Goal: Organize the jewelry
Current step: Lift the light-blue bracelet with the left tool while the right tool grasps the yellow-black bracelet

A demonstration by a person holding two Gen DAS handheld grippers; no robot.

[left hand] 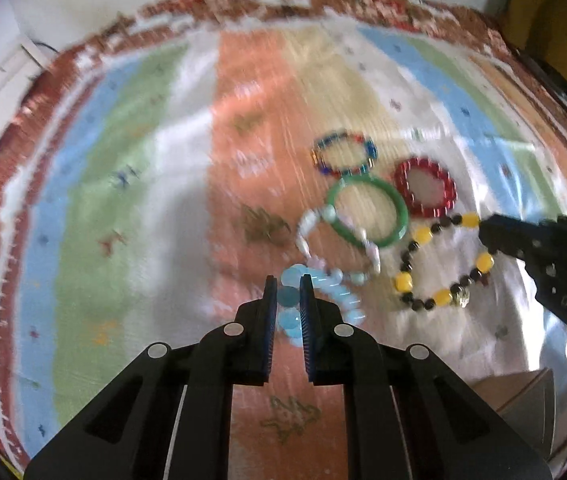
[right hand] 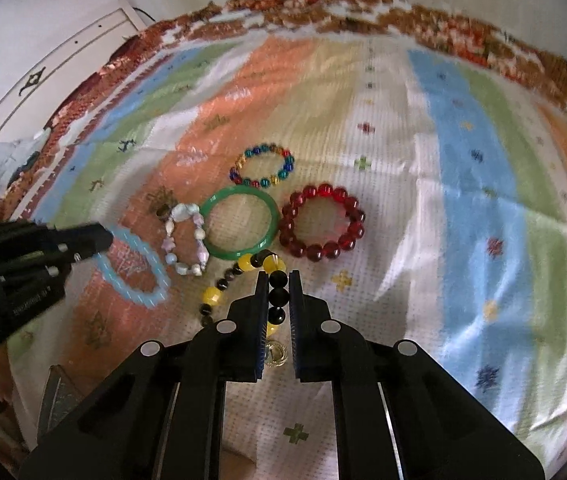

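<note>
Pale blue beads of one bracelet point(left hand: 315, 300) sit pinched in your left gripper point(left hand: 288, 300), while your right gripper point(right hand: 276, 300) is pressed onto the black-and-yellow bracelet point(right hand: 243, 280); both bracelets trail onto the striped cloth point(right hand: 463, 200). Each grip holds only a bead or two, so a quick swing could slip them out. The blue loop lies touching the pastel bracelet point(right hand: 187, 240), and may drag it along.

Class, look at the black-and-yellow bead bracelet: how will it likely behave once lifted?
The black-and-yellow bracelet looks strung from separate beads, so it will probably droop. Pinched by one side in the right tool, it may swing. Its round beads may slip.
</note>
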